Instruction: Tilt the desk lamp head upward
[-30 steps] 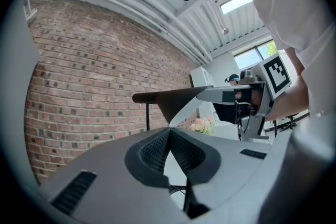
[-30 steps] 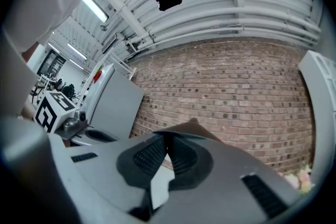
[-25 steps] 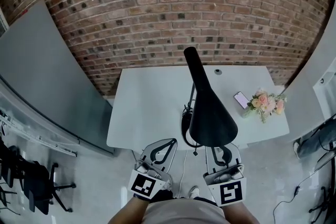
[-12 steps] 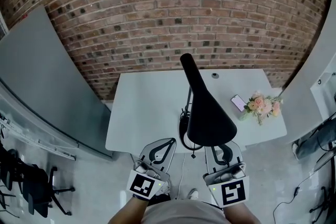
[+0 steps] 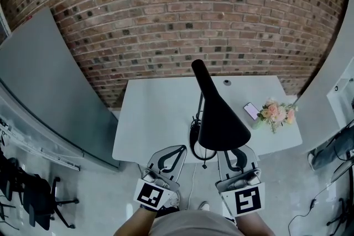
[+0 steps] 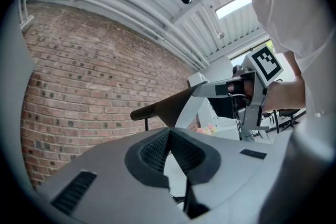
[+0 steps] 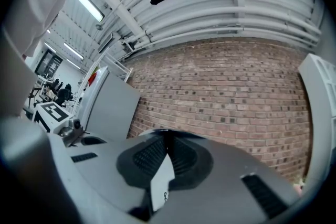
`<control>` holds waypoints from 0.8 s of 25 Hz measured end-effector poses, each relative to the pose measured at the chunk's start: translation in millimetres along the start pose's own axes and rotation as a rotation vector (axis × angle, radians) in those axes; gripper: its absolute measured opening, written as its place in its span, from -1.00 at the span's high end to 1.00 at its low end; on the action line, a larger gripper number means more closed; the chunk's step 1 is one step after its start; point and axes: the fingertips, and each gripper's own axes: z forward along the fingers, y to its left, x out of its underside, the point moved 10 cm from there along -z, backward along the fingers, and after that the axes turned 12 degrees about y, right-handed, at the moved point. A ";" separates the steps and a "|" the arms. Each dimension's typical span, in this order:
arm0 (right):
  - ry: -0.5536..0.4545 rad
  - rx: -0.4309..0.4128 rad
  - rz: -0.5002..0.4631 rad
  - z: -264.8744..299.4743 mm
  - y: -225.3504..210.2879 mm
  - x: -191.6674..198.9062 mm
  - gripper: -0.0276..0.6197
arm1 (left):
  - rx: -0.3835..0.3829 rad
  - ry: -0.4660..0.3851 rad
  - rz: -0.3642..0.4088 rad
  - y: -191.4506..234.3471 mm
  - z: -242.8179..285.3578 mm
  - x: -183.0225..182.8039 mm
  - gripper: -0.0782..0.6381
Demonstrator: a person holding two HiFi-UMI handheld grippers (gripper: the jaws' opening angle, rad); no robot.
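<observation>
Little has been moved since a second ago: the whole scene is shifted slightly in the head view, and both claws are kept low at the near edge of the tabletop (image 5: 155, 113). The lamp head (image 5: 221, 119) is carried above the tabletop's middle right. Its long axis runs from a narrow end towards the far edge to a broad end that, seen from above, reaches the near edge. That broad end lies just ahead of and above the right claw (image 5: 235, 156), whose jaws are closed tip to tip on nothing; whether contact is made cannot be told. The left claw (image 5: 178, 150), likewise closed and empty, is set apart to the left. An upward push from the right claw is judged the shorter move. Open room is seen above, and a phone (image 5: 252, 110) and flowers (image 5: 276, 113) stand clear near the right edge.
</observation>
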 end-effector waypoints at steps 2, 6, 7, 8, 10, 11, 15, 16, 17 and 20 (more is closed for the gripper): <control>-0.002 0.001 0.000 0.8 -0.7 -1.4 0.86 | -0.001 -0.005 0.002 -1.0 -0.5 -0.3 0.76; -0.002 -0.007 -0.006 -0.5 3.3 -3.5 0.86 | -0.009 -0.009 -0.011 -1.3 -4.5 -0.6 0.76; -0.003 -0.009 -0.007 -0.5 4.6 -4.1 0.86 | -0.011 -0.011 -0.013 -0.7 -5.4 -0.6 0.76; -0.003 -0.010 -0.008 -0.4 5.6 -4.8 0.86 | -0.012 -0.013 -0.015 -0.2 -6.3 -0.6 0.76; -0.004 -0.010 -0.009 -0.2 7.2 -6.5 0.86 | -0.013 -0.016 -0.017 0.6 -8.0 -0.5 0.76; -0.003 -0.010 -0.009 -0.2 7.8 -7.3 0.86 | -0.013 -0.017 -0.018 0.9 -8.7 -0.5 0.76; -0.002 -0.011 -0.011 -0.4 9.4 -9.3 0.86 | -0.010 -0.020 -0.012 1.8 -9.4 -2.1 0.76; -0.004 -0.011 -0.012 -0.6 9.8 -9.2 0.86 | -0.010 -0.021 -0.013 2.0 -9.8 -2.2 0.76; -0.005 -0.010 -0.012 -0.8 10.1 -9.2 0.86 | -0.011 -0.022 -0.016 2.1 -10.5 -2.0 0.76; -0.004 -0.007 -0.011 -1.7 10.8 -10.2 0.86 | -0.009 -0.020 -0.023 1.9 -12.3 -1.2 0.76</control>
